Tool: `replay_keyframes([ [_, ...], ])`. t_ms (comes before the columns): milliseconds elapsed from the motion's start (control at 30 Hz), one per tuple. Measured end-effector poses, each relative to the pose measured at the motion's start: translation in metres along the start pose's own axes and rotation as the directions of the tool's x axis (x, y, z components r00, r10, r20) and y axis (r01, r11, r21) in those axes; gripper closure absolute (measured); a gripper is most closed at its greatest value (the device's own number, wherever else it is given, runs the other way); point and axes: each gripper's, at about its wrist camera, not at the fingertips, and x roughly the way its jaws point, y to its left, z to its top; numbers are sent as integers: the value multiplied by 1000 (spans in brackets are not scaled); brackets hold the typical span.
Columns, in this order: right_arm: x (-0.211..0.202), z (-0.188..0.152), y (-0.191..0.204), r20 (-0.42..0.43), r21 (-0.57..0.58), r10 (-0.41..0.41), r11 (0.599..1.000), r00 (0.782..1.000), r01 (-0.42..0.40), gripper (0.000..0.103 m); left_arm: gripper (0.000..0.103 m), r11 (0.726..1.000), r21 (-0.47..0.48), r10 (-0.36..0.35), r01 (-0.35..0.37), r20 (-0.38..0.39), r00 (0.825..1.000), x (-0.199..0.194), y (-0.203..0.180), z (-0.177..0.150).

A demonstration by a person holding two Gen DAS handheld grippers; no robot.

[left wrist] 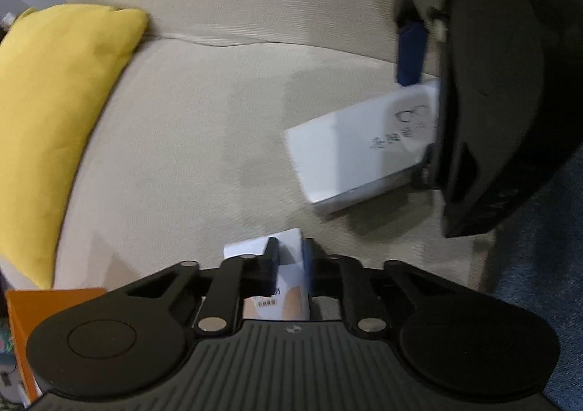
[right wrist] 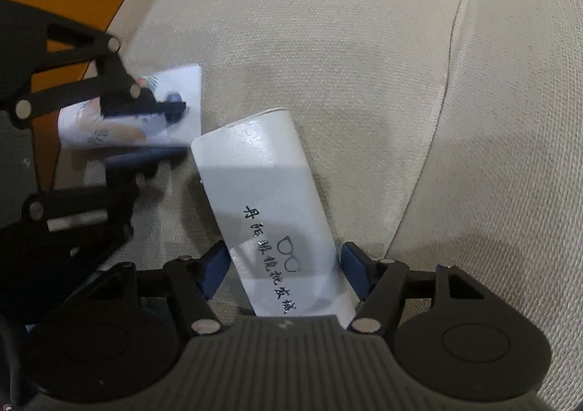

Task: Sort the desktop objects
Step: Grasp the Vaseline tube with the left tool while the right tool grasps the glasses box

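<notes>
**Two-Gripper Pickup from the Sofa Seat: Current Status**

Both items lie on the beige sofa cushion (right wrist: 364,65), not on a desk, so each must be lifted clear before it can be sorted. They rest near each other, which probably explains why one gripper addresses each item at the same time.

**Left gripper** (left wrist: 289,258): The jaws are closed narrowly on the small printed box (right wrist: 145,112), which carries a leaf pattern. In the left wrist view the box edge sits clamped between the two fingers. An orange box (left wrist: 36,309) stands just beside this gripper.

**Right gripper** (right wrist: 284,265): The jaws stand wide and straddle the long white box (right wrist: 262,192), marked with a glasses drawing and handwritten characters. The blue pads sit at either long side; whether they press on it cannot be told.

A yellow cushion (left wrist: 54,119) lies well apart.
</notes>
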Motion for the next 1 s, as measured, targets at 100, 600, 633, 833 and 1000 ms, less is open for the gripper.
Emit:
replay_keyframes([
  [100, -1, -1, 2, 3, -10, -9, 1000, 1000, 9, 35, 103, 999, -34, 15, -15, 4, 1000, -9, 8, -6],
  [600, -6, -5, 8, 12, -34, -23, 999, 1000, 24, 37, 39, 918, -384, -154, 96, -121, 981, 4, 66, -4],
  [633, -6, -5, 8, 12, -36, -24, 999, 1000, 25, 37, 39, 909, -407, -166, 96, -142, 976, 13, 68, -3],
  [833, -7, -6, 12, 11, -34, -22, 999, 1000, 22, 36, 38, 864, -492, -212, 106, -166, 963, 41, 76, -3],
  [1000, -6, -6, 13, 6, -34, -19, 999, 1000, 19, 35, 44, 837, -534, -226, 119, -139, 964, 42, 81, -6],
])
